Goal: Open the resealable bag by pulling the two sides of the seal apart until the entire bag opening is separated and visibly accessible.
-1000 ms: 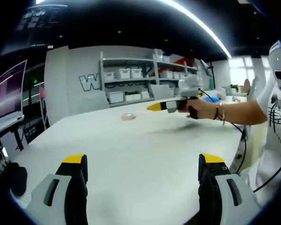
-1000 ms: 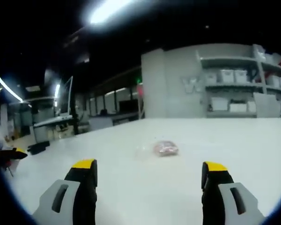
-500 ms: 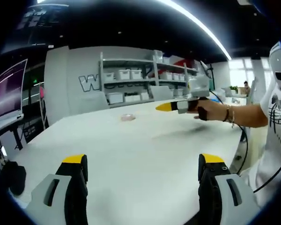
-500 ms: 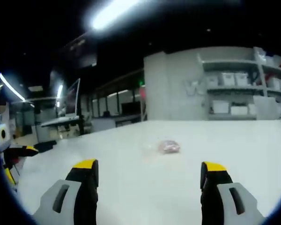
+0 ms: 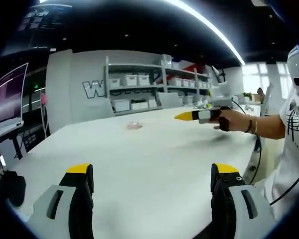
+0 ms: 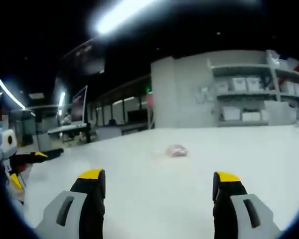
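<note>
Your left gripper (image 5: 152, 191) at bottom of frame, jaws wide apart, holding nothing. Your right gripper (image 6: 157, 194) same: wide, nothing between jaws. Small bag (image 6: 177, 150) with pink stuff lies on white table (image 6: 189, 199), frame middle, far from both. In left gripper view, bag (image 5: 134, 126) sits left of center; your hand (image 5: 229, 119) at right.
</note>
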